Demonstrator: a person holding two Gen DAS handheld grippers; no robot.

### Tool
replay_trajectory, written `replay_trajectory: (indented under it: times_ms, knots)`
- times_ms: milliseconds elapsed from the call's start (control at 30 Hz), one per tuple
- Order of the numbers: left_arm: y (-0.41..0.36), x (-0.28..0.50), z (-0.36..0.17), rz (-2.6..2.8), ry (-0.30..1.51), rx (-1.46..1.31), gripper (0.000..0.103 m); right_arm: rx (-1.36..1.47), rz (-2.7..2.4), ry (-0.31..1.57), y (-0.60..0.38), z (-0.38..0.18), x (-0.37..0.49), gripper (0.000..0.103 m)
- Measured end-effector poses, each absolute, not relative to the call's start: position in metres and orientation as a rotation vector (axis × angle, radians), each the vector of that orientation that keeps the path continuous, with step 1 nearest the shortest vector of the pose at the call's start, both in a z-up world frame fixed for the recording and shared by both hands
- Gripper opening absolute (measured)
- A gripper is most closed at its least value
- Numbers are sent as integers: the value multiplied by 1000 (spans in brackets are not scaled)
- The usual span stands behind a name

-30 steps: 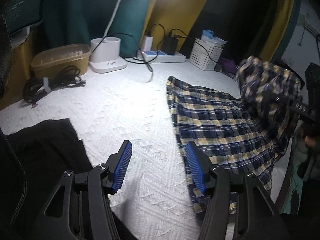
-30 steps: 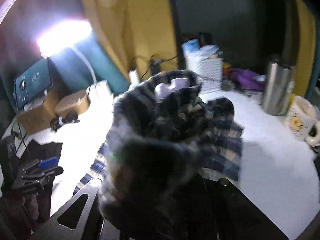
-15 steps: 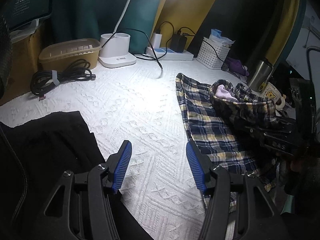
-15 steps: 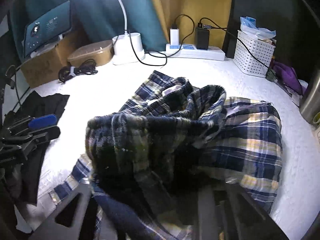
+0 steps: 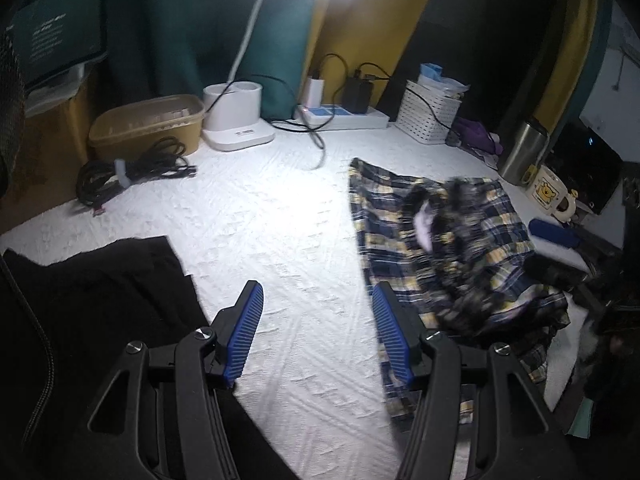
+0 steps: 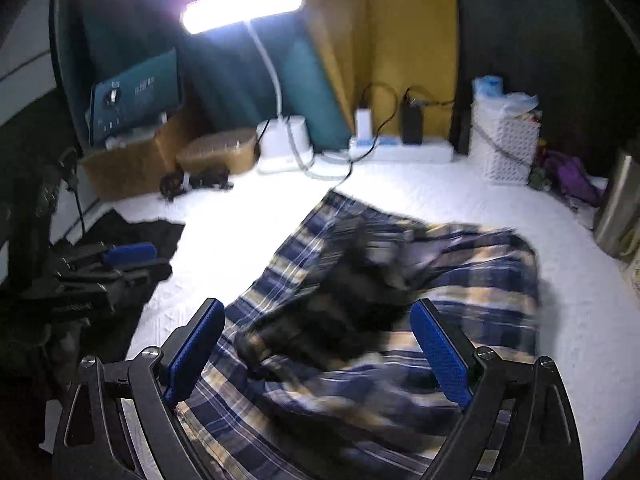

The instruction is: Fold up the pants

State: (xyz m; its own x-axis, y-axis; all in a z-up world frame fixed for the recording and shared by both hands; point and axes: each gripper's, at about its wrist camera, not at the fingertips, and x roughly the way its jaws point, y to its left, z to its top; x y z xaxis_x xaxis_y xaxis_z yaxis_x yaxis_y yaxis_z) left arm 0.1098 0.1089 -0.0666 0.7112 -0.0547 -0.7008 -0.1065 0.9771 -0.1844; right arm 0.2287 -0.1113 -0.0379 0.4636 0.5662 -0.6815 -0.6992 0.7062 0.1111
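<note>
A: Where are the pants (image 5: 448, 248)?

B: Lying on the white table (image 5: 260, 240), right of centre, a blue-and-yellow plaid heap with one part bunched on top of the flat part. Much of it is blurred.

A: Is the right gripper (image 6: 320, 348) holding them?

B: No. Its jaws have just been opening and now stand wide apart over the near edge of the cloth; the blue pads do not press on it.

A: And the left gripper (image 5: 316, 328)?

B: Jaws spread about halfway, nothing between them, over bare table just left of the pants. A black cloth (image 5: 100, 292) lies at its left.

A: Behind?

B: A lamp (image 6: 240, 6), a power strip (image 5: 344, 116) and a white basket (image 5: 428, 116).
</note>
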Motion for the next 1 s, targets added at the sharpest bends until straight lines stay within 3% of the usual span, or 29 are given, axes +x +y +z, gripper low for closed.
replay_trajectory:
  times_ms: [633, 700, 867, 1000]
  knots:
    - [5, 182, -76, -193, 833, -79, 60, -10, 470, 804, -255, -51, 283, 95]
    - [7, 194, -89, -184, 873, -88, 40, 1, 467, 811, -259, -55, 285, 95]
    - [18, 206, -96, -196, 887, -131, 12, 12, 484, 823, -257, -60, 290, 95]
    - [27, 206, -76, -192, 843, -132, 9, 30, 508, 828, -249, -58, 292, 95]
